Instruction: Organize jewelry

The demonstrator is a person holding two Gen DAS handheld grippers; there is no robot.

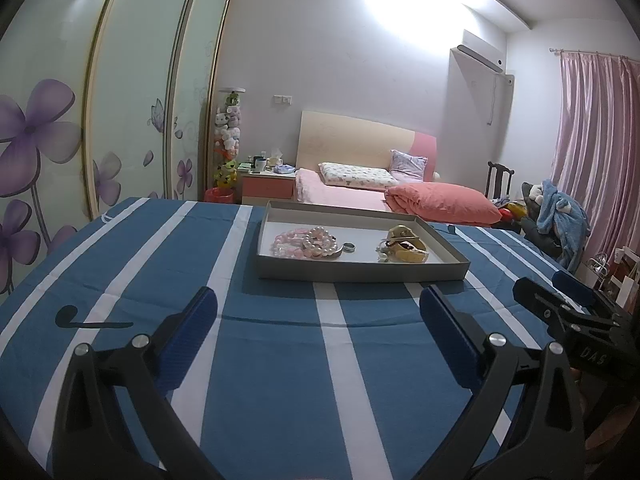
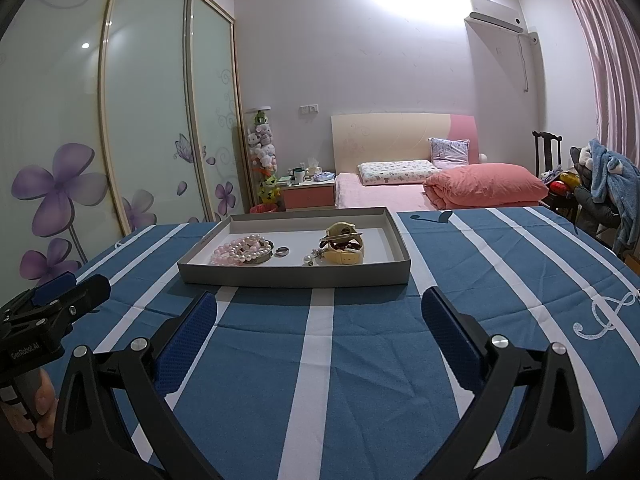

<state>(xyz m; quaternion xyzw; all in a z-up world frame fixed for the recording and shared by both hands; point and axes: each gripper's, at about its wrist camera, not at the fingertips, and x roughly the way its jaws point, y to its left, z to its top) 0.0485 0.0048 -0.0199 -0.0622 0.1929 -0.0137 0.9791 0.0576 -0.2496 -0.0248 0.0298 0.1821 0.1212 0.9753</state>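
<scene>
Blue-and-white striped cloth covers the tabletop in a bedroom, jewelry gathered in a shallow tray.

Nearest, the left gripper and right gripper hover with jaws wide, holding nothing. Toward the far edge, the grey tray holds pearl bracelets, a ring and yellow pieces; beyond, a pink bed.

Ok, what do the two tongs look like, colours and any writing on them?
Both tongs are black plastic frames with silver bolts and blue textured pads. The right tongs match the left tongs. One body reads "GenRobot.AI" in white; the other shows white letters upside down, roughly "DAS". No cables visible.
</scene>
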